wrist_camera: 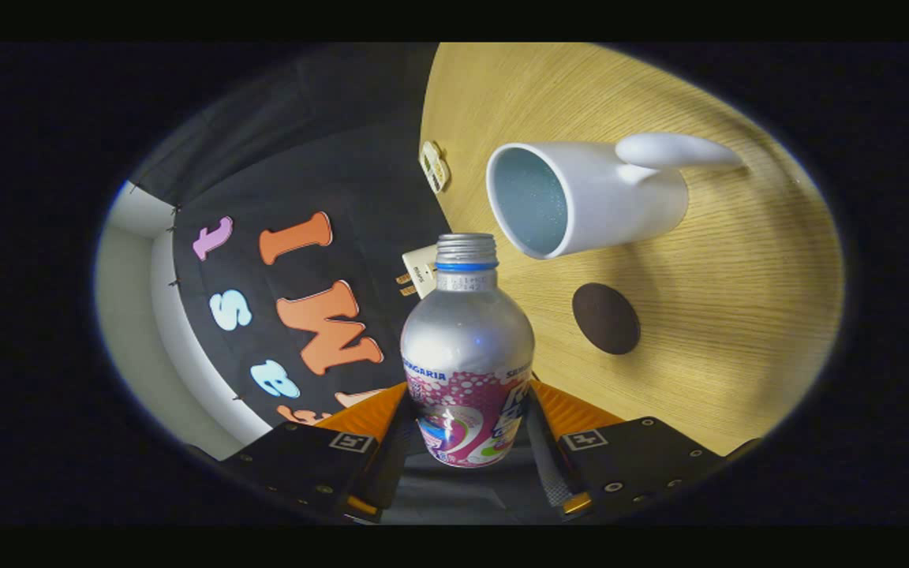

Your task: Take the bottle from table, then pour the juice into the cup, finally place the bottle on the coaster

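Tongs [468, 442]: closed on the bottle, one finger pressed to each side of its labelled lower body.
Bottle [467, 355]: silver metal with a pink printed band, held between the fingers and clear of the surface; the scene is rolled over, so the bottle appears tipped well toward the cup.
Bottle mouth [465, 246]: cap off, threaded neck bare; it sits just short of the cup's rim, to the left of and a little nearer than the opening.
Juice: no stream visible leaving the neck; level inside the bottle cannot be told.
Cup [596, 197]: white mug with a handle, standing on the surface just beyond the bottle; pale blue interior, whether any liquid is in it cannot be told.
Coaster [606, 318]: dark round disc lying bare on the surface, near the cup and right of the bottle.
Surface [738, 331]: light wood grain, carrying the cup and the coaster.
Small item [435, 166]: pale tag-like object at the far edge of the surface, unidentified.
Done: bottle taken up and brought to the cup.
In hand: by my reading, the pour, at its start or close.
Left: finishing the pour, then standing the bottle on the coaster and releasing.
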The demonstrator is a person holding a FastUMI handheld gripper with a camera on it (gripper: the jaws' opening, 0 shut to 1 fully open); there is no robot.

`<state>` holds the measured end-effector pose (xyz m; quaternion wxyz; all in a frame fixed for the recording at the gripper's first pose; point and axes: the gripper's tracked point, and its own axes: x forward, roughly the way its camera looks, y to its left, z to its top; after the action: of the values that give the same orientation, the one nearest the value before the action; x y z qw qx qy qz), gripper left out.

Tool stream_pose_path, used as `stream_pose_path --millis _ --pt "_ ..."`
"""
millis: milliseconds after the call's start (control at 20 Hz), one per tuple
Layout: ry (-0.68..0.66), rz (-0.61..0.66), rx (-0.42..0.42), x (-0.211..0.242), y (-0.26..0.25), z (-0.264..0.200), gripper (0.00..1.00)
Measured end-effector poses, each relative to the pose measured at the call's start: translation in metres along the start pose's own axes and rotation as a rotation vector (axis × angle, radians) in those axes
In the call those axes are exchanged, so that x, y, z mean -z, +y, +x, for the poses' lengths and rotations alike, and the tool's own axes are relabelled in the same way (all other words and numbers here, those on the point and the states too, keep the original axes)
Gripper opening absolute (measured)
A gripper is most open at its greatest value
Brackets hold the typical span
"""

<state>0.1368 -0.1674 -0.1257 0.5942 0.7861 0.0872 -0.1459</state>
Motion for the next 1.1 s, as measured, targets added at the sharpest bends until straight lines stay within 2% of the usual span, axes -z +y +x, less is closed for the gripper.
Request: stream_pose_path --millis 1100 --pt "0.014 0.143 0.011 -0.002 0.013 -0.001 0.71"
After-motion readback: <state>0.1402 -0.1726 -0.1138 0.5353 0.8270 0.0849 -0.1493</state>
